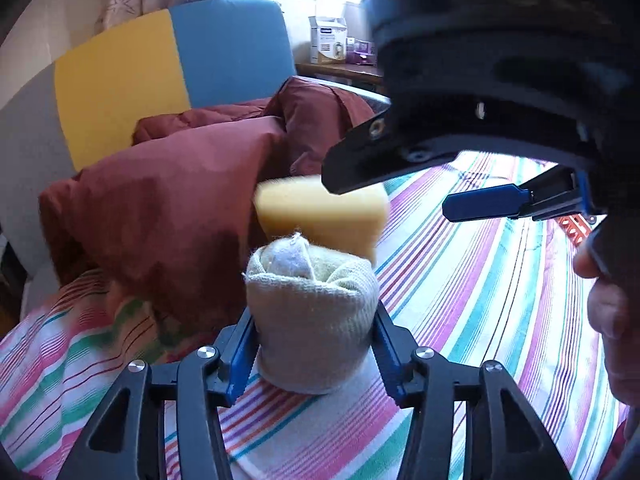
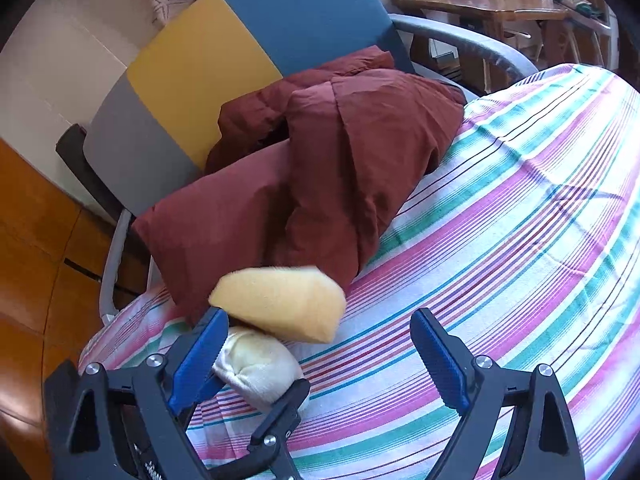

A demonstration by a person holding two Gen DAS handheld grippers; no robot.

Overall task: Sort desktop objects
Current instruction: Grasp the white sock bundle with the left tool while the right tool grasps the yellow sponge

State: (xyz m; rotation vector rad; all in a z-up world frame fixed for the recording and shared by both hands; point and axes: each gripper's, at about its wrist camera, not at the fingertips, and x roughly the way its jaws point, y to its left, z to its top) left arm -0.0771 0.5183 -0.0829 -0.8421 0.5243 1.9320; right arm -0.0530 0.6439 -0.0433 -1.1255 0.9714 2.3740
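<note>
The left gripper (image 1: pixel 316 344) has its fingers clamped on the rolled cream knitted sock (image 1: pixel 312 312), standing upright on the striped bedsheet (image 1: pixel 480 280). The yellow foam sponge block (image 2: pixel 280 304), long axis sideways, lies at eleven o'clock from the right gripper (image 2: pixel 320 352), whose fingers stand apart, empty.

Rolled cream sock (image 1: pixel 312 312) beside yellow sponge (image 1: pixel 320 212)

Sock roll (image 1: pixel 312 312) sits btwn left gripper (image 1: pixel 314 356) fingers, on the cloth (image 1: pixel 480 280). Sponge (image 1: pixel 320 216) just beyond roll, past fingertips. Jacket (image 1: pixel 168 208) left of both, partly on chair (image 1: pixel 120 80) behind. Right gripper (image 2: pixel 320 356): roll by its left finger (image 2: pixel 200 356), sponge ahead.
</note>
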